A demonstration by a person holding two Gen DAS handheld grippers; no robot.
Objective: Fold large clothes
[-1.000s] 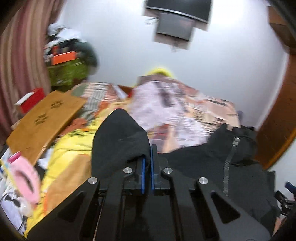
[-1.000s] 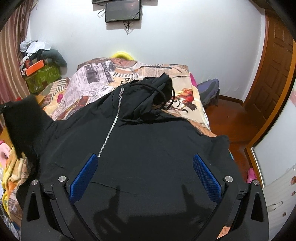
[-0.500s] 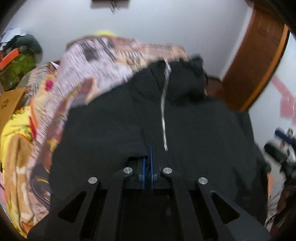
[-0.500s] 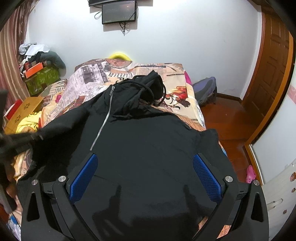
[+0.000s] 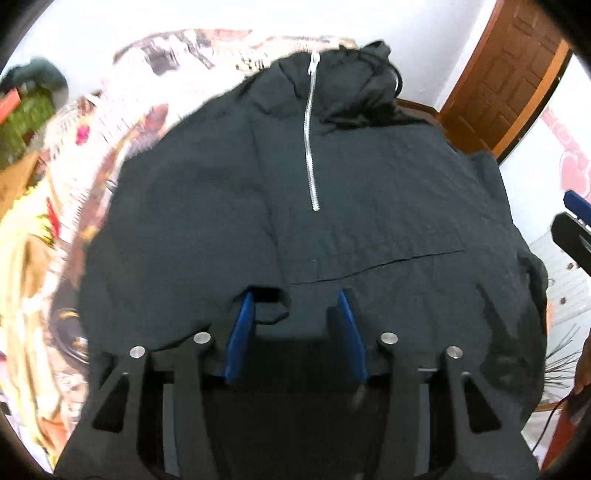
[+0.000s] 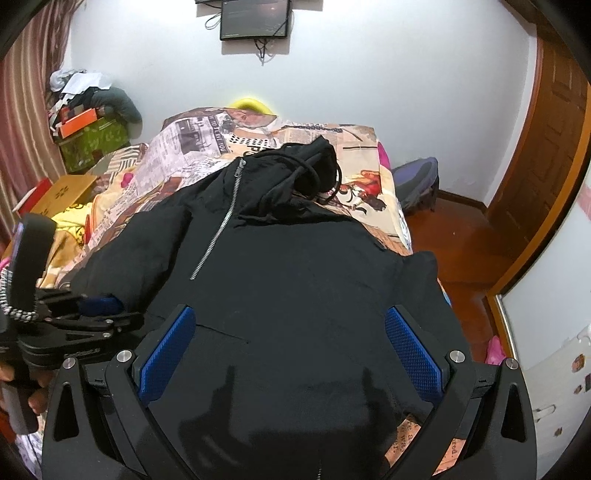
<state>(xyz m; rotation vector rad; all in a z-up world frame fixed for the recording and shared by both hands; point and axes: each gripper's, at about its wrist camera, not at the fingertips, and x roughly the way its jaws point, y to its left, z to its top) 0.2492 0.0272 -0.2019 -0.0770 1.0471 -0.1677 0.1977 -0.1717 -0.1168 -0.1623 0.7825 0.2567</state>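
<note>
Left gripper (image 5: 297, 308) fingers parted, folded sleeve cuff between them; right gripper (image 6: 290, 349) fingers wide over black zip-front hoodie (image 6: 295, 280); near hem hidden.

Left gripper (image 5: 295, 306) has opened, dropping the sleeve (image 5: 192, 229) across the hoodie (image 6: 295, 295).

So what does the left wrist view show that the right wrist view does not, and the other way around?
Only the left wrist view shows the left sleeve cuff lying between the left gripper's open fingers, and the right gripper at the frame's right edge.

Only the right wrist view shows the wall-mounted screen, the striped curtain, the green box and the right gripper's own open fingers.

Both show the black zip hoodie spread on the newspaper-print bedspread, and the wooden door.
</note>
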